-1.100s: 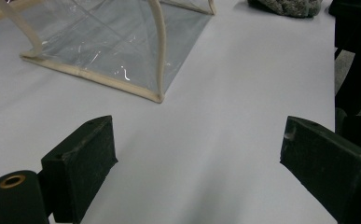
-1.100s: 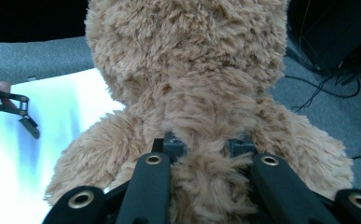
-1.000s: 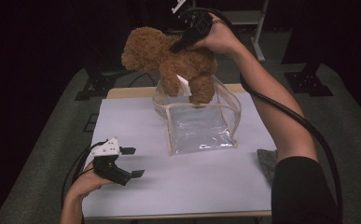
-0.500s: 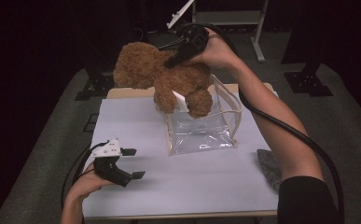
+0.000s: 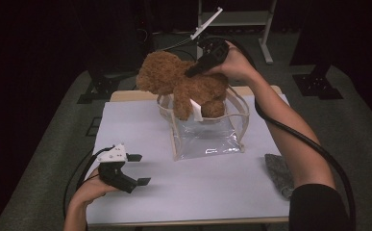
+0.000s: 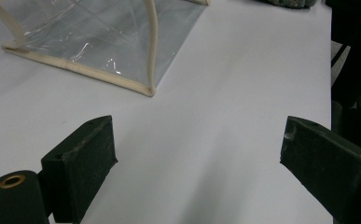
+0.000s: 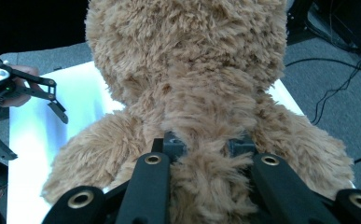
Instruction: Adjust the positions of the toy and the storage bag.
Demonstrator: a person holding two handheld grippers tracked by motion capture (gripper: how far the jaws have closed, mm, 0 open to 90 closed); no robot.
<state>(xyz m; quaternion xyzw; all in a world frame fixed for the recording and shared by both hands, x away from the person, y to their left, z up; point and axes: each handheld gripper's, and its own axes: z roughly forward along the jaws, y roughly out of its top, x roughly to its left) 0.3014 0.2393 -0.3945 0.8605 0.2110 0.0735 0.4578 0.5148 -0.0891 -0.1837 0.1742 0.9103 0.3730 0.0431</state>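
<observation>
Clamped on teddy bear (image 5: 183, 84) by right gripper (image 5: 193, 72), frame centre; could snag bag (image 5: 207, 134) rim, tipping it; left gripper (image 5: 138, 168) open.

lighting and picture quality. in your high view the white table (image 5: 212, 192) is lit from above while the room around it stays near black. your left gripper view shows glare streaks on the clear bag (image 6: 99, 37) and soft shadows; its jaws look blurred. your right gripper view renders the teddy bear (image 7: 192, 93) slightly soft.
</observation>
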